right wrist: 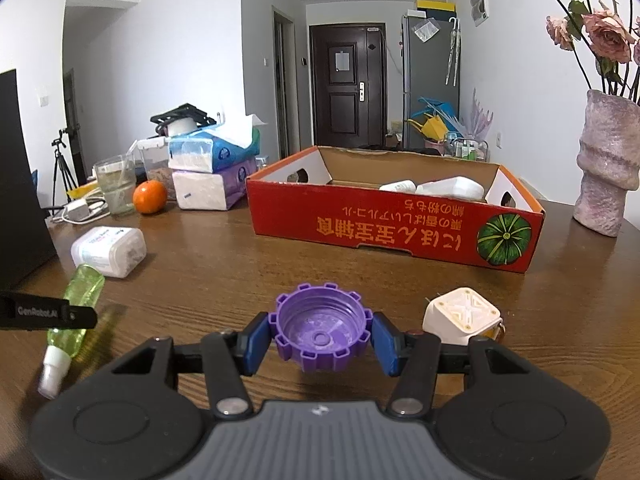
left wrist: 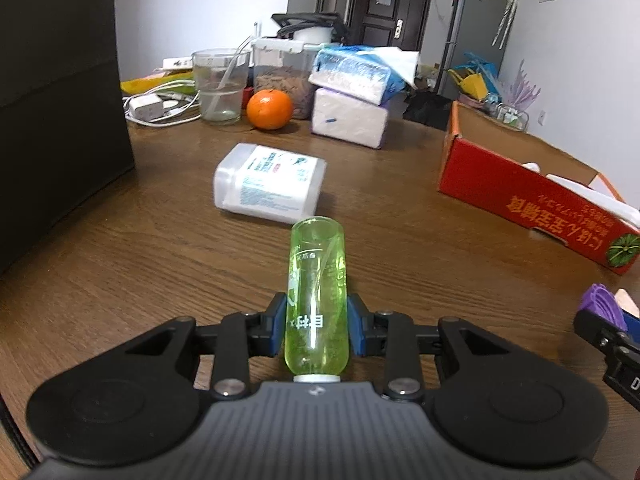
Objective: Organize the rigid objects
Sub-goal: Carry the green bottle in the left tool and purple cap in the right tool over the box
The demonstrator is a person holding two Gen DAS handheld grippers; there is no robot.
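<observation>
Rigid objects, largest first: wooden bench (right wrist: 224, 264); red cardboard box (right wrist: 384, 224) toward its far right, two white bottles (right wrist: 436, 188) already inside; white tub (left wrist: 268, 182) on its side mid-bench; green spray bottle (left wrist: 316, 300), pinched across its body by the left tool (left wrist: 316, 326), nozzle toward the camera; white plug adapter (right wrist: 462, 316) near the front edge; purple notched cap (right wrist: 320, 330), pinched between the pads of the right tool (right wrist: 320, 338). Step judged: both items gripped, carry pending. Next move calls for clearing the box wall before release.
</observation>
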